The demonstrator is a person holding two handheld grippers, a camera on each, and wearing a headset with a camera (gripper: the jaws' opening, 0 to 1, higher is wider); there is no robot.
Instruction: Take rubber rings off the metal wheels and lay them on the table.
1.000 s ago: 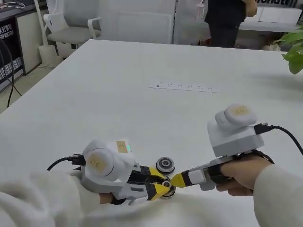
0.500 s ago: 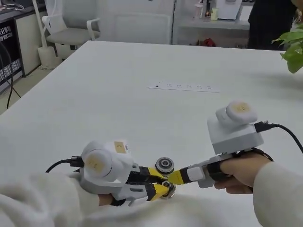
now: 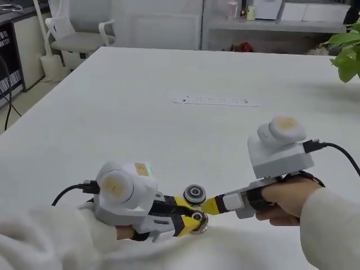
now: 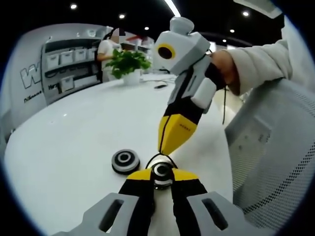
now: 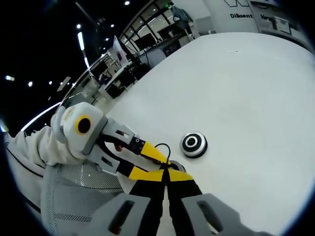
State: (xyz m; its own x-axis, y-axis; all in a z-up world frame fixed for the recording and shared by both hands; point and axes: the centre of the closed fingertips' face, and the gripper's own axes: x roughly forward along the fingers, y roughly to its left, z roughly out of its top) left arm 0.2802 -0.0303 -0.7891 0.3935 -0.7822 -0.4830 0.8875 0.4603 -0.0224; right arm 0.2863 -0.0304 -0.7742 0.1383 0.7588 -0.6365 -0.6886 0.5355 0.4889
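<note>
— Left gripper [image 4: 161, 173], closest in?
— Yellow-tipped jaws clamped on a small silver metal wheel [image 4: 161, 170], seen head-on in the left gripper view.
— And the right gripper [image 4: 165, 146]?
— Tips shut together on a thin black rubber ring [image 4: 158, 155], stretched up from that wheel in a loop. Plain in the left gripper view, too small to make out in the head view.
— Wheel resting on the white table [image 3: 169, 129] or lifted?
— Cannot tell; low, near the person's edge.
— Further out?
— A second round metal wheel with a black rim [image 3: 194, 193], flat on the table just beside both grippers' tips. Beyond, in the head view, a socket strip [image 3: 216, 102] set in the tabletop and green leaves [image 3: 346, 56] at the right
</note>
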